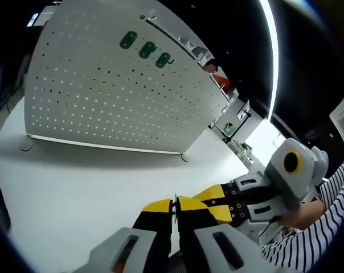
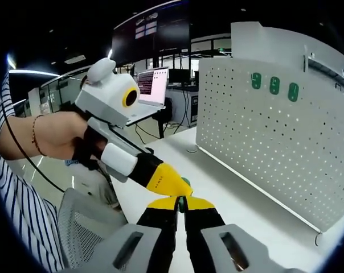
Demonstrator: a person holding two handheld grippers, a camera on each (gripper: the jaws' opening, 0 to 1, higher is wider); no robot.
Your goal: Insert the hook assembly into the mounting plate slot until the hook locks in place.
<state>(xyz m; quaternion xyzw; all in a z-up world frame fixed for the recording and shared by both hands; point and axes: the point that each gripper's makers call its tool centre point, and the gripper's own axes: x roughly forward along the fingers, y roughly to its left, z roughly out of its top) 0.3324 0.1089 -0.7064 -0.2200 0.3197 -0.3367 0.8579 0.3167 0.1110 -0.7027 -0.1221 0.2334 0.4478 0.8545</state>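
White table [image 1: 75, 187], dark ceiling, light strip [image 1: 273, 51], laptop [image 2: 152, 85].

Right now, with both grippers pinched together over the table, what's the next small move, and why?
Probably carry the small green piece toward the white pegboard. The right gripper and left gripper meet tip to tip around it above the table, well short of the board, where three green hooks already sit. Which gripper actually holds it I can't tell.

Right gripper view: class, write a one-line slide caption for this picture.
Two yellow-tipped hand-held grippers meet over a small green part on a white table, beside a white perforated pegboard panel already carrying three green hooks.
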